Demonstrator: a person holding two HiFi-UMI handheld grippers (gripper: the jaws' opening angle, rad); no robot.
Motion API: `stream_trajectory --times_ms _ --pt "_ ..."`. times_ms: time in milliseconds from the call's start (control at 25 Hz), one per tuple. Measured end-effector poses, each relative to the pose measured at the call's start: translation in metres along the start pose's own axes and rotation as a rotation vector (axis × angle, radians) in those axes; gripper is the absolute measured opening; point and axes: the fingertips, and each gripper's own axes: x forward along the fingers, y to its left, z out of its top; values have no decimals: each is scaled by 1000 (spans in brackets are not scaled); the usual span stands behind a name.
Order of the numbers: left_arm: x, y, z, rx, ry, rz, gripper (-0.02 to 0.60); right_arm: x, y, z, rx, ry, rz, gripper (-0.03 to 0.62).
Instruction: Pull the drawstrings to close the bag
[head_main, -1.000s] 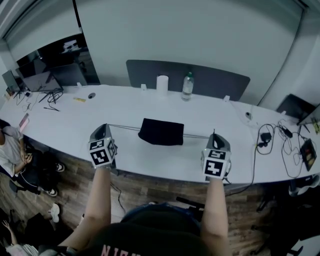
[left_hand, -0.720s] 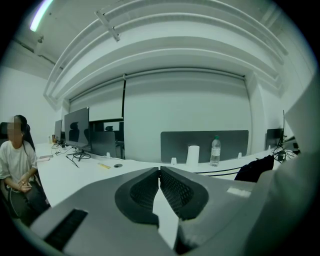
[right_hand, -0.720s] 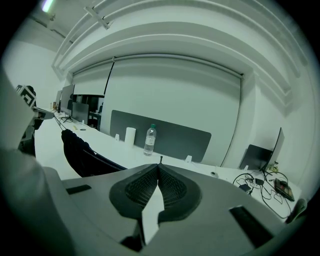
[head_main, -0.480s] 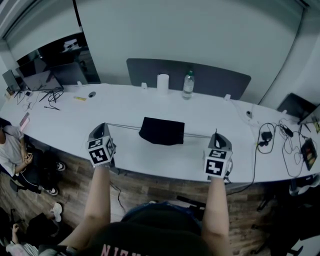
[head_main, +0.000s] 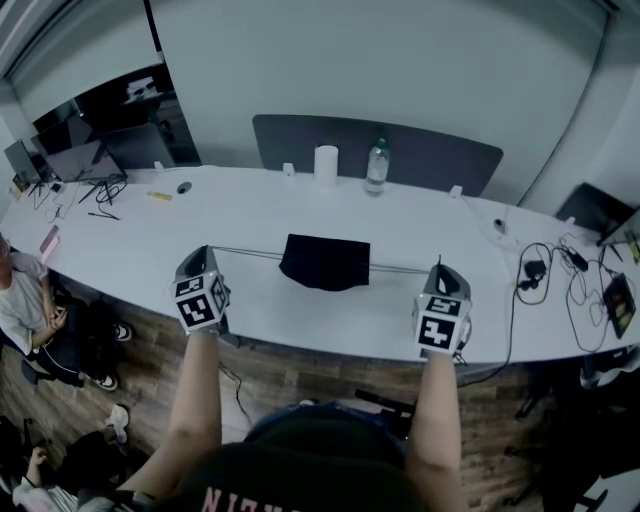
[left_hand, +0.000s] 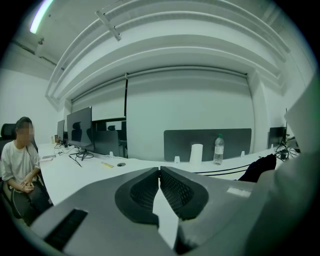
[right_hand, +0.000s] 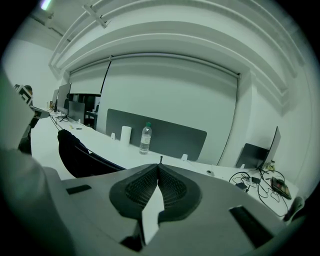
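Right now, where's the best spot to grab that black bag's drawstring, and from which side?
Probably near its outer end, coming in from the side. The left drawstring runs taut and straight out of the bag over the table, so a pinch there pulls in line. The left tongs are shut on it just so.

Blocked at mid-table by the black bag, with the left drawstring and right drawstring stretched taut across the white table to the pinching left gripper and right gripper. Open over bare tabletop behind that line, as far as the paper roll and water bottle standing before the grey divider. Cluttered with cables toward the right end.
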Motion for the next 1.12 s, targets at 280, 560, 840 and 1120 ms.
stream_trajectory --times_ms 280,560,840,1120 --pt "2 0 -2 1 7 4 9 -1 -10 -2 1 -3 -25 -2" --pt "3 5 -6 -20 16 15 9 0 -18 -4 -14 -1 -41 -2" --pt "5 13 -6 -36 18 30 9 2 -19 -2 -16 -5 -47 -2" --pt "7 17 -8 -36 19 41 8 4 -21 -6 -10 5 -53 -2"
